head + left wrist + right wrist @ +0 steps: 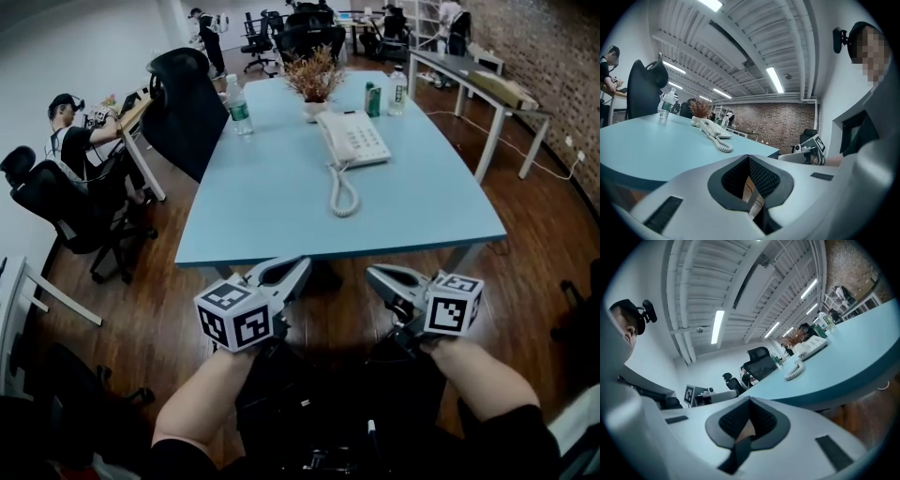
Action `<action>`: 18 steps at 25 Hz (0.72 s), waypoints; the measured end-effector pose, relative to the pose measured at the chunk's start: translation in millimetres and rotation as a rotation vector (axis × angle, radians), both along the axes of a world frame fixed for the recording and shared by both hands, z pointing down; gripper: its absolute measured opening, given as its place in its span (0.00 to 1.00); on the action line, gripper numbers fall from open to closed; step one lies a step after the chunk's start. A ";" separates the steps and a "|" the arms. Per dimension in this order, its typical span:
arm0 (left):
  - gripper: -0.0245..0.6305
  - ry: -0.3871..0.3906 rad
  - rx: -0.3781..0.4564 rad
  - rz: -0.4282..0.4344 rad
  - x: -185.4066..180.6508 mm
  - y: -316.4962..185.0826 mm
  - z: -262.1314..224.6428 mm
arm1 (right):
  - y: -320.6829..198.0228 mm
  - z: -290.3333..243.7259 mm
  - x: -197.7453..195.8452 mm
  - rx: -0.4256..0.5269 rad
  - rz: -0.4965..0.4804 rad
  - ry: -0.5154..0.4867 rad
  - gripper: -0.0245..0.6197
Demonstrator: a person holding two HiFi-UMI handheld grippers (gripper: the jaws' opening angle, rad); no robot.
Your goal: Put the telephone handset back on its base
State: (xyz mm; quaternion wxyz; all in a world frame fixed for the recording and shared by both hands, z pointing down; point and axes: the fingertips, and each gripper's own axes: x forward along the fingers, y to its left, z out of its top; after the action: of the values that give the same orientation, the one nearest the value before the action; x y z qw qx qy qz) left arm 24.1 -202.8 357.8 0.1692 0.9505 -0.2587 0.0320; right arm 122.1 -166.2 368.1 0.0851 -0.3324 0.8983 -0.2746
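Note:
A white telephone (354,139) sits on the light blue table (281,216), toward its far side. Its handset (330,137) lies along the left side of the base. The coiled cord (343,193) loops toward the near edge. In the left gripper view the telephone (708,125) is small and far off. In the right gripper view the cord (794,372) shows on the tabletop. My left gripper (298,268) (749,160) and right gripper (375,275) (750,402) are both held short of the table's near edge. Both are shut and hold nothing.
A dried plant in a pot (314,80), a water bottle (238,105), a green can (373,98) and another bottle (397,91) stand at the table's far end. Black chairs (183,108) and a seated person (73,141) are at the left, a long desk (487,80) at the right.

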 end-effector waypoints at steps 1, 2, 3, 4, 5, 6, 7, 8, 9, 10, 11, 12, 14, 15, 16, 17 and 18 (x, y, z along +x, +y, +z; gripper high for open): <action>0.04 -0.001 -0.010 0.001 -0.1 -0.4 2.9 | -0.9 2.8 -1.2 -0.006 -0.003 -0.001 0.04; 0.04 0.005 -0.021 0.003 0.6 -0.6 4.7 | -1.5 4.1 -1.9 -0.009 -0.003 0.000 0.04; 0.04 0.013 -0.030 0.006 1.8 -0.6 5.7 | -1.6 5.9 -2.1 -0.012 -0.002 -0.001 0.04; 0.04 0.019 -0.036 0.009 3.5 -0.4 6.2 | -1.5 7.7 -1.7 -0.015 0.001 -0.004 0.04; 0.04 0.023 -0.039 0.012 5.1 -0.1 6.6 | -1.7 8.9 -1.0 -0.017 0.005 -0.007 0.04; 0.04 0.026 -0.041 0.012 6.3 0.1 6.9 | -2.0 9.3 -0.3 -0.019 0.008 -0.009 0.04; 0.04 0.028 -0.041 0.011 6.7 -0.1 7.0 | -2.4 9.5 0.6 -0.021 0.011 -0.011 0.04; 0.04 0.028 -0.039 0.007 6.4 -0.7 6.9 | -3.1 9.7 1.5 -0.022 0.013 -0.012 0.04; 0.04 0.025 -0.034 0.002 5.5 -1.6 6.4 | -4.0 10.2 2.6 -0.023 0.017 -0.013 0.04; 0.04 0.021 -0.028 -0.004 4.5 -2.7 5.7 | -4.8 10.3 3.5 -0.023 0.020 -0.009 0.04; 0.04 0.020 -0.023 -0.008 3.6 -3.6 4.8 | -5.5 9.7 4.3 -0.021 0.024 -0.001 0.04; 0.04 0.022 -0.021 -0.012 3.0 -4.3 3.8 | -6.0 8.9 4.9 -0.019 0.027 0.009 0.04; 0.04 0.031 -0.020 -0.018 2.4 -5.6 2.5 | -6.5 8.2 5.8 -0.017 0.032 0.031 0.04; 0.04 0.033 -0.017 -0.022 1.9 -6.4 2.2 | -6.8 8.1 6.0 -0.016 0.034 0.039 0.04; 0.04 0.032 -0.014 -0.027 1.2 -7.3 2.3 | -7.1 9.3 6.0 -0.018 0.033 0.039 0.04; 0.04 0.030 -0.012 -0.031 0.5 -7.9 2.5 | -7.1 11.9 5.8 -0.024 0.028 0.030 0.04; 0.04 0.028 -0.010 -0.033 0.0 -8.1 2.7 | -6.9 15.1 5.6 -0.031 0.021 0.015 0.04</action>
State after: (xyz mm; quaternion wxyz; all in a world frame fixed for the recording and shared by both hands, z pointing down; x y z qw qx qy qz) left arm 24.1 -210.9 360.5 0.1783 0.9456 -0.2717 0.0170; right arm 127.7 -173.1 383.2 0.0759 -0.3451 0.8910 -0.2851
